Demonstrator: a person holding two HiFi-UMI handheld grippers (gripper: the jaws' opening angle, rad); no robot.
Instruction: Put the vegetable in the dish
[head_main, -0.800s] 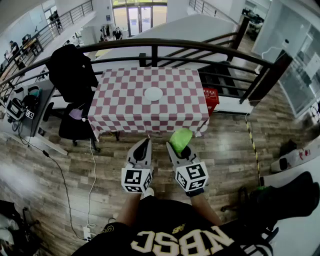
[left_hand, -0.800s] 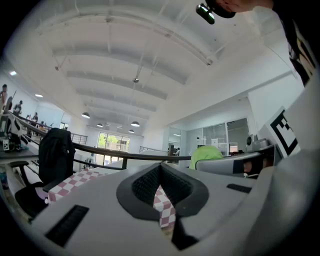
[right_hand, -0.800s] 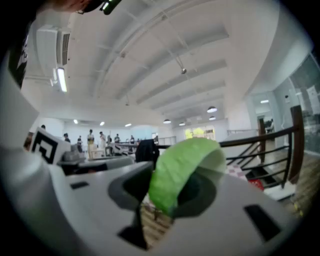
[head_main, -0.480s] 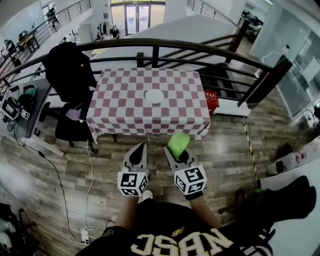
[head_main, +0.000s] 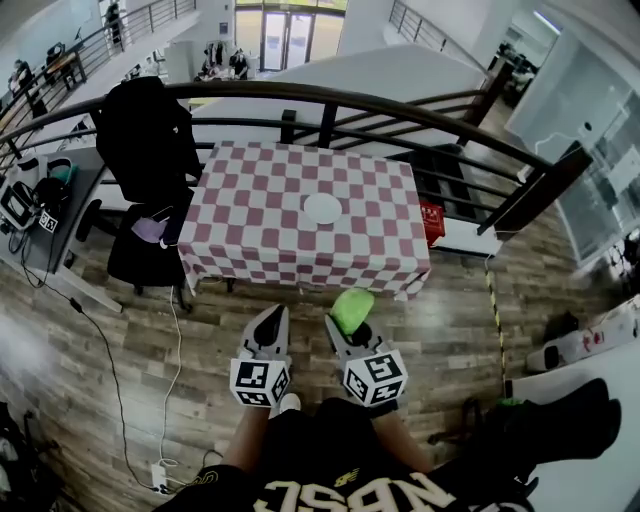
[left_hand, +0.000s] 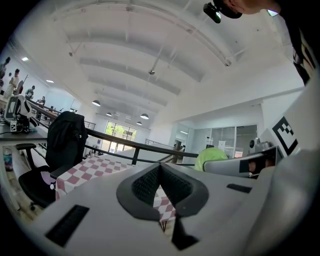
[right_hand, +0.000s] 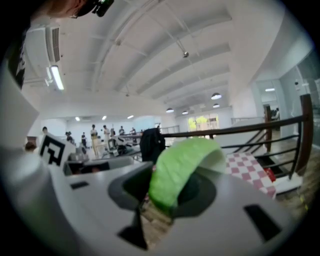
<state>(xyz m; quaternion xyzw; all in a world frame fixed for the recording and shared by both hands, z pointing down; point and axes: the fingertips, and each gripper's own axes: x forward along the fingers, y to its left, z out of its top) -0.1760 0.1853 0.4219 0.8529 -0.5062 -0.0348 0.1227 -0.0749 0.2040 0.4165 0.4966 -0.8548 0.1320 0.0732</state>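
Wooden floor (head_main: 140, 370) below; green vegetable (head_main: 352, 308) clamped between right tongs (head_main: 348, 324).

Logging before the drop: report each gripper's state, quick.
Left gripper: shut, empty.
Right gripper: shut on the vegetable.

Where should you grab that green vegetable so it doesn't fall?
Probably its lower end, coming from below and squeezing its two broad sides, as the right gripper has the vegetable now. It's a curved leafy piece: the bottom sits between the jaws, while the top curls over free and looks too floppy to pinch.
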